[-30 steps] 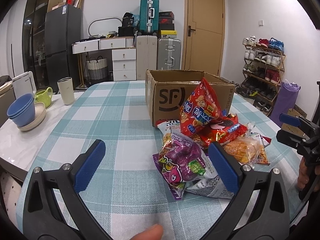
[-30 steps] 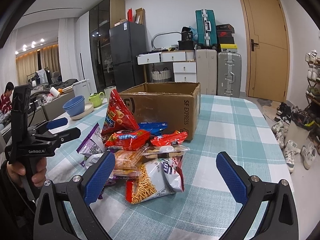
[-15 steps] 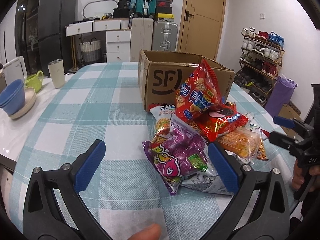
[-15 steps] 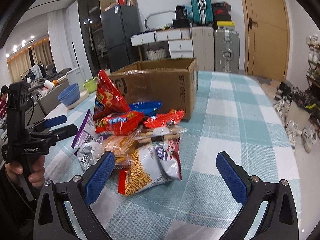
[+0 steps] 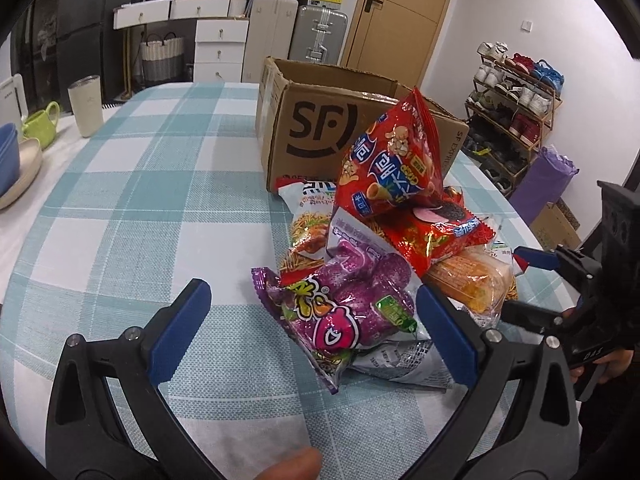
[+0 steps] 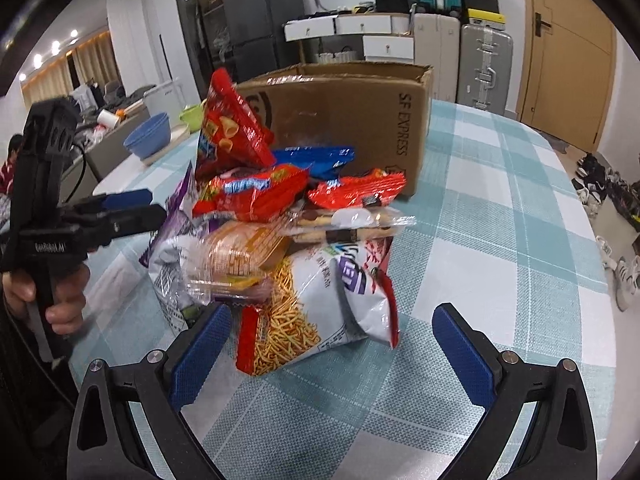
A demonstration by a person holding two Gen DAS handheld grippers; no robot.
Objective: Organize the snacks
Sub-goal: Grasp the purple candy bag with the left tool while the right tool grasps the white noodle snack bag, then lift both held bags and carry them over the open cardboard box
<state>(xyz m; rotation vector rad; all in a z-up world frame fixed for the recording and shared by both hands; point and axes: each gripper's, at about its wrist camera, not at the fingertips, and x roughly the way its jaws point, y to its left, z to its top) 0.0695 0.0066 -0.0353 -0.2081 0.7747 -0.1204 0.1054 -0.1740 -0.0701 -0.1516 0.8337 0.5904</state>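
Snack pile [image 5: 384, 248] beside cardboard box [image 5: 316, 128]

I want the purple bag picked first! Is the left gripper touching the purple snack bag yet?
Apart. The left wrist view shows the left gripper open, with tablecloth visible between its left finger and the purple snack bag; neither finger presses the bag.

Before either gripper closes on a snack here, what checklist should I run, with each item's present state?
1. Left gripper open and holding nothing: ok.
2. Right gripper open and holding nothing: ok.
3. Purple bag lies between the left gripper's fingers: ok.
4. Noodle-snack bag lies between the right gripper's fingers: ok.
5. Cardboard box open at the top: ok; free room inside: cannot tell.
6. Target bags free of the pile: not ok, other packets overlap both.
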